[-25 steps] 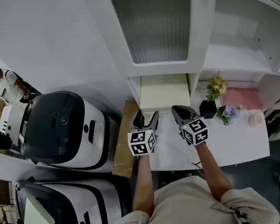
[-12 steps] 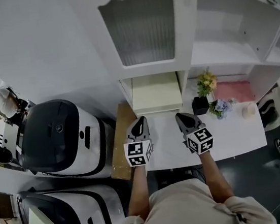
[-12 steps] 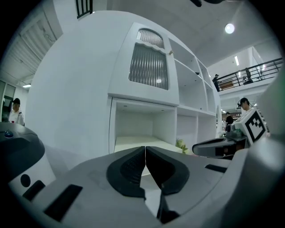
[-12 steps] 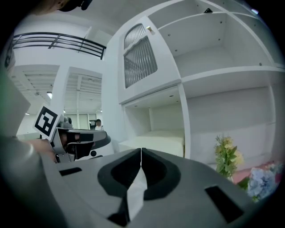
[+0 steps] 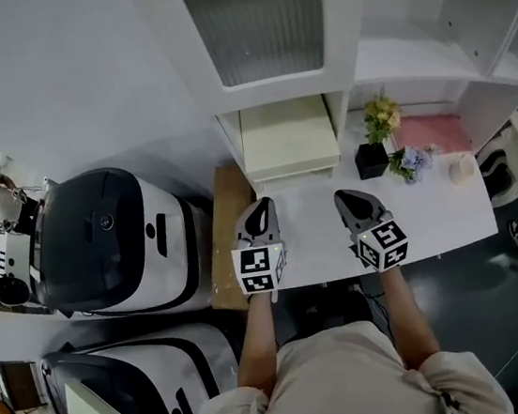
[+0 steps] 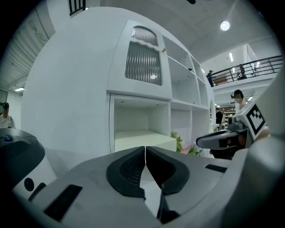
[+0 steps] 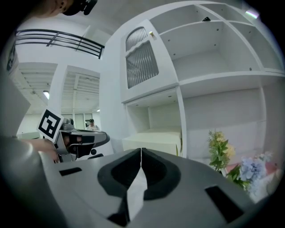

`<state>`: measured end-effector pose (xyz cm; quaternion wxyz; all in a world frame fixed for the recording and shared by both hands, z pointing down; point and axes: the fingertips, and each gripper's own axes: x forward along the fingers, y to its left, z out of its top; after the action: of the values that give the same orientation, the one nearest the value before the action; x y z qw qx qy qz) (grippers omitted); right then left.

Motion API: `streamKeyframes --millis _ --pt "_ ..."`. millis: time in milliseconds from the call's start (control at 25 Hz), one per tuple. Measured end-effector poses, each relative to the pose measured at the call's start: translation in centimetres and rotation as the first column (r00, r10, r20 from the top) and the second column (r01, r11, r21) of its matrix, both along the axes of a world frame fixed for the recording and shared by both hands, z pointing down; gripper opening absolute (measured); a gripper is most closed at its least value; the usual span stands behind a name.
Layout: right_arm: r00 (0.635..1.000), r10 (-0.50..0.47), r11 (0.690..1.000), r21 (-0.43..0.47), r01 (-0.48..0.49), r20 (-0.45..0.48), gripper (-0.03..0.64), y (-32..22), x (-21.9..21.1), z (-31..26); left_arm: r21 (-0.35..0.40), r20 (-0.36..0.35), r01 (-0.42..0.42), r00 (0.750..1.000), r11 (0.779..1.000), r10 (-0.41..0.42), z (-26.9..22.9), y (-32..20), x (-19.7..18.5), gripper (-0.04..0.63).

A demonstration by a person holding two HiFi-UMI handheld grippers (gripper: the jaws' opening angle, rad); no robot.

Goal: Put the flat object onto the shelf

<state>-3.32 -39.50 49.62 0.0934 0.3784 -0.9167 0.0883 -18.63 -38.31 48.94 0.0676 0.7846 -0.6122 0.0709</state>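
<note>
A flat cream slab lies in the lowest left compartment of the white shelf unit. It also shows ahead in the left gripper view, flat slab, and in the right gripper view, flat slab. My left gripper hovers over the white table short of that compartment, jaws shut with nothing between them. My right gripper is level with it to the right, also shut and empty. Neither touches the slab.
Yellow flowers in a black pot, blue flowers, a pink cloth and a small white cup sit at the table's right. A cardboard box and black-and-white machines stand on the left. A ribbed glass door is above.
The left gripper's jaws, open a second ago, have closed empty. Both grippers have drawn back from the shelf compartment toward me; the slab stays in the compartment.
</note>
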Motion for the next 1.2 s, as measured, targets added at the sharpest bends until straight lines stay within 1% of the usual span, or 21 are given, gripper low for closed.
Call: streamKeyframes --millis 160,320,600,800,960,1080,1200 --pt "0.999 0.036 0.999 -0.003 -0.036 0.000 0.069 1.5 0.0 0.2 0.008 0.001 -0.031 1.000 0.999 0.031 -0.2 1.0 -0.2 0.014" --pt "0.999 0.043 0.999 0.006 -0.043 0.006 0.069 3.4 -0.2 0.1 0.018 0.011 -0.049 0.999 0.999 0.049 -0.7 2.6 0.1 0.014" --pt "1.000 -0.011 1.000 0.011 0.011 -0.018 0.069 5.8 1.2 -0.4 0.033 0.013 -0.004 1.000 0.999 0.003 -1.6 4.6 1.3 0.012" --pt "1.000 0.023 1.000 0.015 -0.023 0.006 0.069 7.1 4.1 -1.6 0.029 0.004 0.018 1.000 0.999 -0.019 -1.9 6.2 3.2 0.014" --pt "0.998 0.045 0.999 0.000 -0.045 0.033 0.069 7.7 6.1 -1.2 0.020 -0.012 0.024 1.000 1.000 -0.024 -1.4 7.5 4.4 0.014" --pt "0.998 0.053 0.999 -0.011 -0.053 0.046 0.069 8.2 6.9 -1.0 0.005 -0.011 0.035 0.999 0.999 -0.035 -1.2 8.6 4.7 0.012" --pt "0.997 0.056 0.998 0.008 -0.056 0.059 0.067 8.6 6.9 -1.3 0.005 0.004 0.061 0.998 0.998 -0.061 -1.3 9.3 4.7 0.012"
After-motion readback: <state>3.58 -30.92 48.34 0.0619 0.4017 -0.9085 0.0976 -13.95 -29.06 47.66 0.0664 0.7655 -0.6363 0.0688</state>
